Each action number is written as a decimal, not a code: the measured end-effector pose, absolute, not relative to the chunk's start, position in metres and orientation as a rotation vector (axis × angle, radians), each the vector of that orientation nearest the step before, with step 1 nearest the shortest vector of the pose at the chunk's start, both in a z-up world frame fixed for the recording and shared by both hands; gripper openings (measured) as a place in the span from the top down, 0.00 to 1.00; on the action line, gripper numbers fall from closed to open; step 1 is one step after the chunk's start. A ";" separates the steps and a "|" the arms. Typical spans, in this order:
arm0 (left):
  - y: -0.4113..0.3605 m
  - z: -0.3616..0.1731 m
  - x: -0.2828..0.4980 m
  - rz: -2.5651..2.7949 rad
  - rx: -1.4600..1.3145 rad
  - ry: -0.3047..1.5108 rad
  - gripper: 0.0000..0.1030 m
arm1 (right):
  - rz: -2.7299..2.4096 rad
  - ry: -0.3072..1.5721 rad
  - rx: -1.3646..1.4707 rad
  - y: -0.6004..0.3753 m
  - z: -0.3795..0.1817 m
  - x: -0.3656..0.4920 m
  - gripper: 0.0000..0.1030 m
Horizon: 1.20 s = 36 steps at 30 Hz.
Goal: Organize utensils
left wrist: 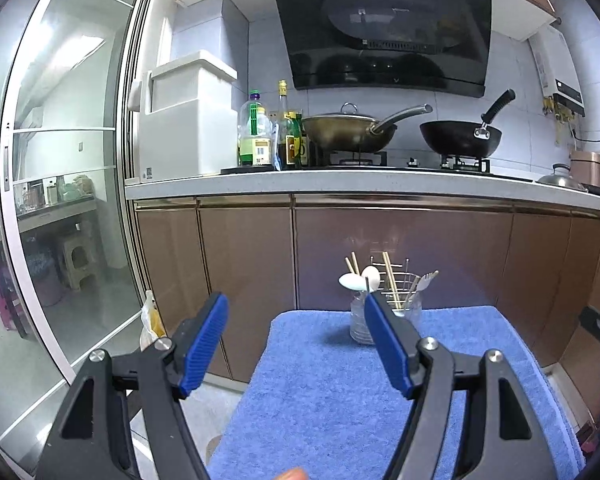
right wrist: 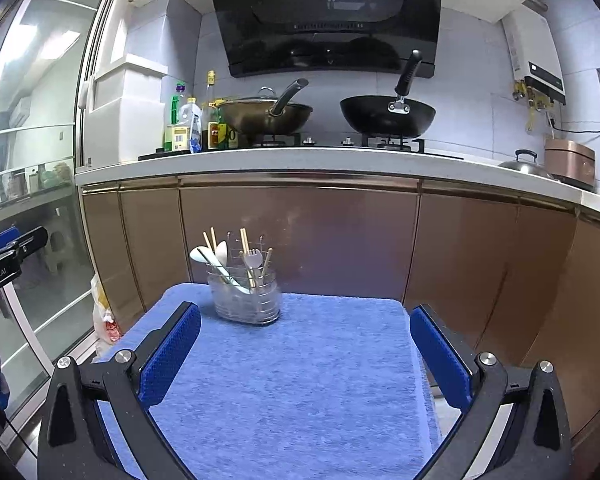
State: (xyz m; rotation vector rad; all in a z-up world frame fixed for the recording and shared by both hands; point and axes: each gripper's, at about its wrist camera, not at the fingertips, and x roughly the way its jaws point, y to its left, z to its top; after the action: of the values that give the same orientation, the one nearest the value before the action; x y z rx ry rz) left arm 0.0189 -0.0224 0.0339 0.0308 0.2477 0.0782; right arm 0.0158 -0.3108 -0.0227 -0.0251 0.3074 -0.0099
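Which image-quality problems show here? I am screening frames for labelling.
Left wrist view: fisheye bends the sliding glass door, which carries bright reflections, and the utensil holder looks slightly soft. Right wrist view: the countertop edge curves, the range hood mirrors the pans, and the holder casts a soft shadow on the blue towel.

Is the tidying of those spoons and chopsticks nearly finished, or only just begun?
It looks nearly finished. Done: the spoons, chopsticks and fork all stand in the clear holder at the far edge of the blue towel. In hand: nothing; the left gripper and right gripper are both open and empty. Left: no loose utensils show on the towel.
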 end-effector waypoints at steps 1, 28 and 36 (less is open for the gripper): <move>-0.023 0.034 0.019 0.080 0.032 0.246 0.33 | -0.014 0.303 -0.027 -0.311 -0.022 0.015 0.00; -0.006 0.035 0.005 0.089 0.016 0.161 0.27 | -0.028 0.279 -0.122 -0.294 -0.022 0.006 0.00; -0.011 0.033 0.005 0.082 0.044 0.166 0.27 | -0.030 0.281 -0.124 -0.294 -0.023 0.007 0.00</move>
State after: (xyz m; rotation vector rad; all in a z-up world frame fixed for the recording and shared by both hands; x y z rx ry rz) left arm 0.0054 -0.0110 0.0335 0.0438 0.1661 0.0821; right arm 0.0073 -0.2941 -0.0229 -0.1244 0.2808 -0.0302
